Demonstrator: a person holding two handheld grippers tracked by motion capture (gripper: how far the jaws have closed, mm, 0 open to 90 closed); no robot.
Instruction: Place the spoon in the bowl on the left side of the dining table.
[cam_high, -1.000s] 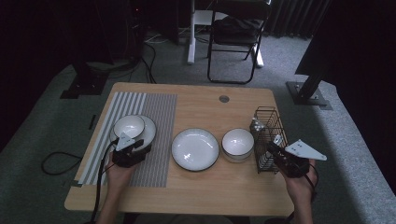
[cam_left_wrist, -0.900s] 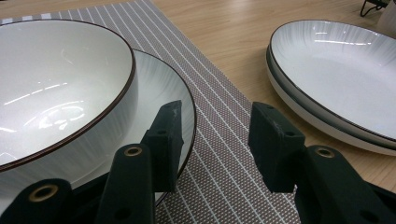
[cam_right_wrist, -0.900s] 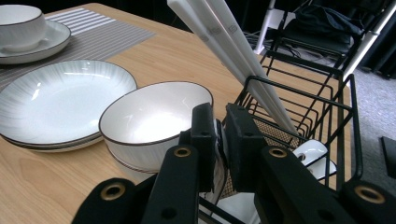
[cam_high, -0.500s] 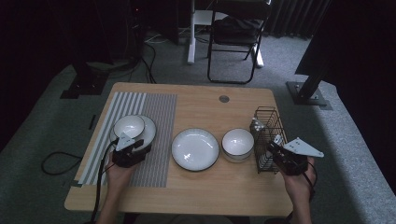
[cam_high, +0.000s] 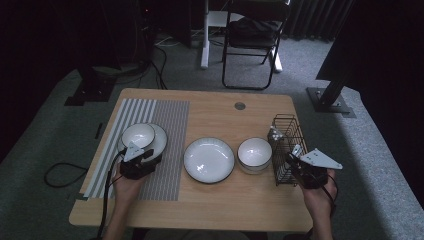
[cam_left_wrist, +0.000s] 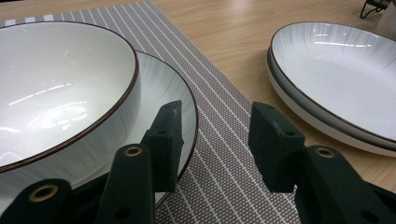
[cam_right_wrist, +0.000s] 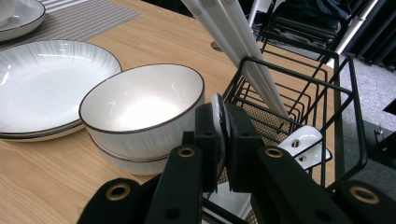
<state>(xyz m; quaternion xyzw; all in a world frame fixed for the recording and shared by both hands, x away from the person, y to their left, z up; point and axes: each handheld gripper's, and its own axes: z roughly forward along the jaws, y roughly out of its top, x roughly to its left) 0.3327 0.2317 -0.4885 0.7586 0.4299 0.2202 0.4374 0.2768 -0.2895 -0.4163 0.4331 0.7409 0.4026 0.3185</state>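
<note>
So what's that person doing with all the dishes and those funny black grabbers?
A person is setting out dishes with a gripper in each hand. The right gripper has its jaws shut on a white spoon at the black wire basket, beside a white bowl. The left gripper waits with jaws open at the edge of a plate with a bowl on it, on the striped mat. Another plate sits in the middle.

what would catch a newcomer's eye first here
The white dishes on the wooden table: a bowl stacked on a plate on the striped mat at left, a wide plate mid-table. At right, the right gripper pinches a white spoon beside the black wire rack.
</note>
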